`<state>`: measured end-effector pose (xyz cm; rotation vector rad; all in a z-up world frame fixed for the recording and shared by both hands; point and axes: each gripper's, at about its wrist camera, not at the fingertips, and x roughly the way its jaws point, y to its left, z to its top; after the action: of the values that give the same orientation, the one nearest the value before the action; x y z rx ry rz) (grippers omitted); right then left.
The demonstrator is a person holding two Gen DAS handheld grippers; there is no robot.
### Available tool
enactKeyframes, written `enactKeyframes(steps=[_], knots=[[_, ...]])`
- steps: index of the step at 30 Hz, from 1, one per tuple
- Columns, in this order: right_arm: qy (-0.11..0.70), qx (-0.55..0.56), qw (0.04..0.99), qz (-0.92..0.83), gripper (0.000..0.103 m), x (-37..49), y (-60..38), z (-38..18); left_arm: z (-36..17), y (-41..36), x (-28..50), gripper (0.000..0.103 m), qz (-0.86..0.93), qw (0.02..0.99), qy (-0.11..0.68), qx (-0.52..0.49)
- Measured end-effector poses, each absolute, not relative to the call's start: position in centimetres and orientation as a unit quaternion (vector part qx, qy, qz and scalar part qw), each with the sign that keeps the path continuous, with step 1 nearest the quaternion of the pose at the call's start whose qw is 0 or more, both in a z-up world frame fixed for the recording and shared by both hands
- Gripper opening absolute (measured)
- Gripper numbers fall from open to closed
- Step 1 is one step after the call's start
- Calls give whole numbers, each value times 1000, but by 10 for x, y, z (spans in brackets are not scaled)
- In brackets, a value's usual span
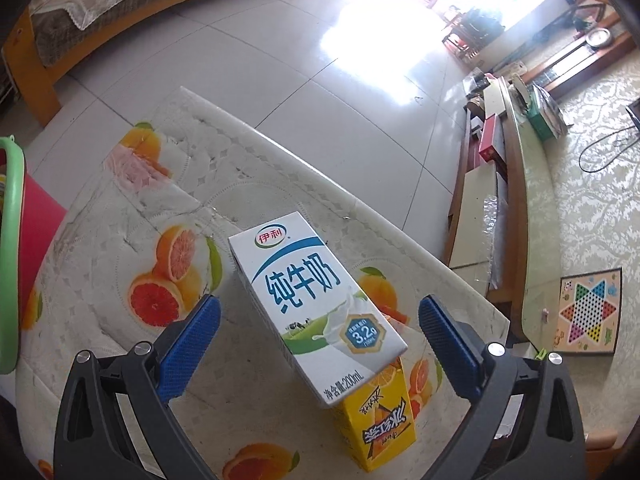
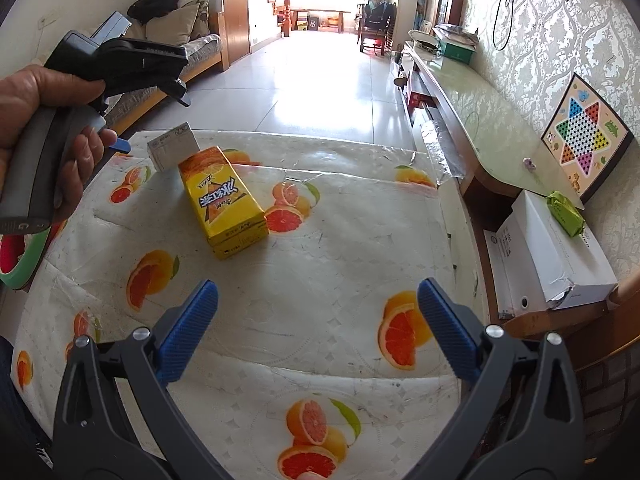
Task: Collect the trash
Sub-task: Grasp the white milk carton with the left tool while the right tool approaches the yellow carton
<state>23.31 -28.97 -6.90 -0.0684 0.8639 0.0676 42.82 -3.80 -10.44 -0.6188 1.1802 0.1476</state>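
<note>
A white milk carton (image 1: 316, 300) lies on the fruit-print tablecloth (image 1: 120, 240). Its near end overlaps a yellow iced-tea carton (image 1: 380, 424). My left gripper (image 1: 320, 308) is open, with one blue finger on each side of the milk carton and neither touching it. In the right wrist view the yellow carton (image 2: 224, 204) lies mid-table with the white carton (image 2: 172, 148) just behind it. A hand (image 2: 40, 120) holds the left gripper above them. My right gripper (image 2: 318, 300) hangs open over bare cloth, well short of both cartons.
A green-rimmed red bin (image 1: 10, 240) (image 2: 20, 268) stands at the table's left edge. To the right are a low glass-topped cabinet (image 2: 460, 92), a white box (image 2: 552, 256) and a checkers board (image 2: 580, 136). A sofa (image 1: 120, 8) and tiled floor lie beyond the table.
</note>
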Motion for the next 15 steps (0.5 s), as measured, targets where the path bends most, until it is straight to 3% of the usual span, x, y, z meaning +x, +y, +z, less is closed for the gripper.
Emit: enactKeyframes(steps=[5,13,15], knots=[[423,-28,905,32,98,233,-296,-81,-129,-43,439,90,89,758,573,-300],[425,-20,904,36,98,235,-297,-90,-131,-61,444,53,82,768,575,-270],[424,-20,905,38,98,237,-296,-89,-126,-63,448,51,75,776,572,-255]])
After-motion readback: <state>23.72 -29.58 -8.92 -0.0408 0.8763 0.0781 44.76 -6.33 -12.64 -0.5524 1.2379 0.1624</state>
